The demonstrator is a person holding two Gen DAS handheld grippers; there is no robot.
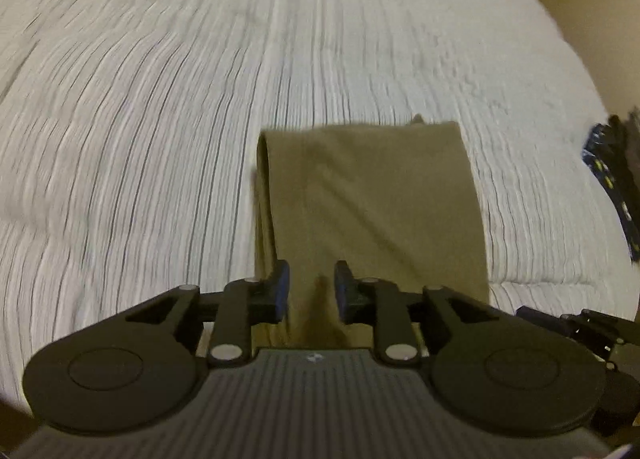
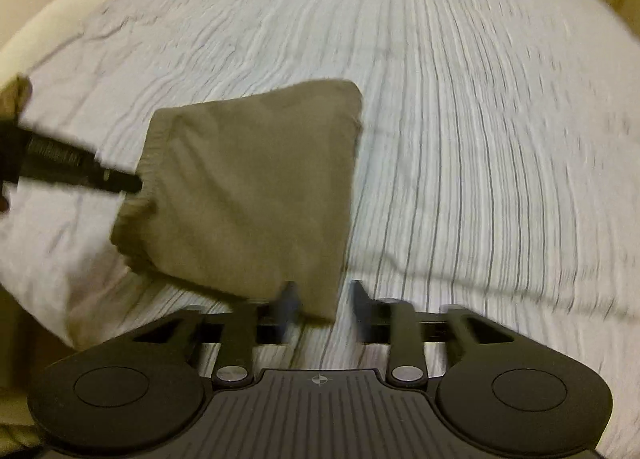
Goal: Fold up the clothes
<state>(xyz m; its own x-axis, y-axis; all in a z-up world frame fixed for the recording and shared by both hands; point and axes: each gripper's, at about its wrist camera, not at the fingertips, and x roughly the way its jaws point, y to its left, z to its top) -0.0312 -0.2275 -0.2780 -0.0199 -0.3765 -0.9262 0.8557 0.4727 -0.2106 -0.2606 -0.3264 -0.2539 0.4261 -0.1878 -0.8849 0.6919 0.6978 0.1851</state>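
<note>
Olive-brown cloth (image 1: 372,211) — a garment already folded into a compact rectangle — sits on the striped bedspread (image 1: 140,119), with a doubled fold showing along its left edge. The left gripper (image 1: 311,291) has its jaws part-open with the near end of the cloth running between the blue pads (image 1: 282,287); whether they pinch it or merely straddle it I cannot tell. Seen from the right wrist, the left tool reaches the bunched left edge of the garment. At the far right of the left view lies a dark patterned item (image 1: 612,179), too blurred to name. The right gripper (image 2: 320,307) stands part-open too, the garment's near corner (image 2: 316,299) between its fingers — not clearly clamped. By my judgement, this is either one more fold being set up or the finished bundle being let go; a further fold would call for both grips firm and level.
</note>
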